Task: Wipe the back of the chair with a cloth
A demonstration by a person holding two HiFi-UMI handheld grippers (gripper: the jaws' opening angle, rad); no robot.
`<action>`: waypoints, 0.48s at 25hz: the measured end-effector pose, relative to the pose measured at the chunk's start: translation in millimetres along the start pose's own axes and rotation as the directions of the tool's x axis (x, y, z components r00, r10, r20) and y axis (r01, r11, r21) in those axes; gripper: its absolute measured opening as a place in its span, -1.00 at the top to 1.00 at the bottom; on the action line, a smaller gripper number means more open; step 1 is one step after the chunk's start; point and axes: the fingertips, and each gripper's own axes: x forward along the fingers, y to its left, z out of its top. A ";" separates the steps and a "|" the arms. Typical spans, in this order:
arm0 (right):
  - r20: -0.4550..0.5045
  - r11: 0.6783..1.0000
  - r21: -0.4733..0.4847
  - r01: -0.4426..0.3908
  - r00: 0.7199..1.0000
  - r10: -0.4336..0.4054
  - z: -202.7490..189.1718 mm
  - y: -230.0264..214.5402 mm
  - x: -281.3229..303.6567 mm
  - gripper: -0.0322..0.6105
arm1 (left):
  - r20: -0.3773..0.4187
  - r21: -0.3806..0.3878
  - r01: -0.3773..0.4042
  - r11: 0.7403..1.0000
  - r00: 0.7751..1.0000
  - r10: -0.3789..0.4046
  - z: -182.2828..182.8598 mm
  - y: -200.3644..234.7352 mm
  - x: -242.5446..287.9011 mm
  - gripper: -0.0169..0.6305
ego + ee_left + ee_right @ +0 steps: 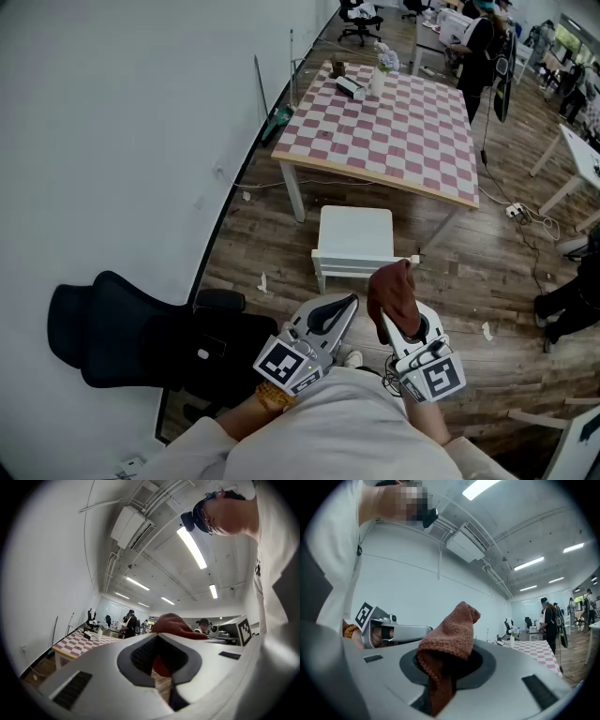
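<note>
Seen from the head view, a person in a pale top holds both tools close to the chest, side by side and pointing forward at about level. The left tongs [349, 305] are closed with nothing in them, while the right tongs [392, 328] clamp a rust-brown cloth [392, 289] that stands up in a bunched peak above the tips. The black chair [131, 337] sits at the lower left against the white wall [112, 112], its padded back and headrest towards the left. It lies near the left tongs and is apart from the cloth. Ahead on the wooden floor [272, 244] stands a white stool [354, 239], and beyond it a table [394, 122] with a pink-and-white check top. In the left gripper view, the left tongs [159, 660] are pressed together with only a thin seam between the dark pads. The cloth [176, 624] rises just beyond them as a rounded reddish lump, and the marker cube [243, 630] of the other tool shows at the right. In the right gripper view, the right tongs [445, 667] grip the cloth [450, 644] by its lower fold. Its looped, towel-like weave is plain, with the top flopping slightly to the right. The left tongs [393, 632] extend level at the left, held by a hand [356, 637].
</note>
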 end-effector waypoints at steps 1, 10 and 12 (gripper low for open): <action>0.001 1.000 0.000 0.000 1.000 0.000 0.2 -0.9 -0.3 0.65 | -0.001 -0.001 -0.001 1.000 1.000 0.001 -0.5 -0.1 0.8 0.85; 0.006 1.000 0.028 -0.004 1.000 0.004 -1.8 -19.7 -8.0 0.64 | -0.020 0.006 -0.007 1.000 1.000 0.007 -6.8 -5.3 16.9 0.85; 0.003 0.999 0.039 -0.009 1.000 0.009 -5.0 -24.7 -12.2 0.64 | -0.051 -0.008 -0.018 1.000 0.999 0.017 -13.4 -8.7 18.5 0.85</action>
